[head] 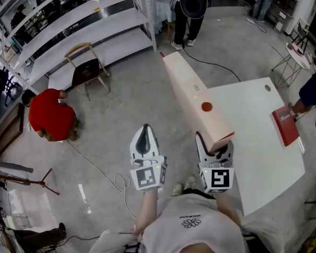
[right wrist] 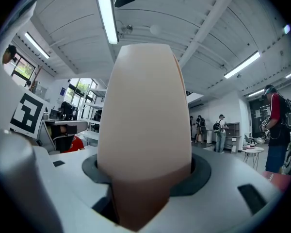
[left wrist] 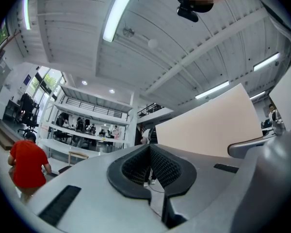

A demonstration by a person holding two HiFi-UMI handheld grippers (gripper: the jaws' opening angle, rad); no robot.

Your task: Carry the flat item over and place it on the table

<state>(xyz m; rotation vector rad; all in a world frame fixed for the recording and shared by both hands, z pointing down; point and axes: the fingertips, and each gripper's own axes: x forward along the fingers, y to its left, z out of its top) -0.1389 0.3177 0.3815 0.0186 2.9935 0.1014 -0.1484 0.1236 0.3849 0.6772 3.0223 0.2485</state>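
The flat item is a long beige box [head: 192, 94] with a red round sticker on its top. My right gripper [head: 215, 151] is shut on its near end, and the box reaches away from me, above the floor along the left edge of the white table [head: 258, 141]. The right gripper view shows the box [right wrist: 145, 125] rising from between the jaws [right wrist: 145, 178] and filling the middle. My left gripper [head: 143, 139] hangs to the left of the box, shut and empty, above the floor. Its own view shows the closed jaws [left wrist: 150, 171] and the box [left wrist: 208, 125] at the right.
A red book [head: 285, 125] lies at the table's right edge. A person in a red shirt [head: 51, 115] crouches on the floor at left, near a chair [head: 87, 70] and long white shelves [head: 95, 30]. A cable [head: 102, 170] runs across the floor. People stand at the back [head: 192, 4].
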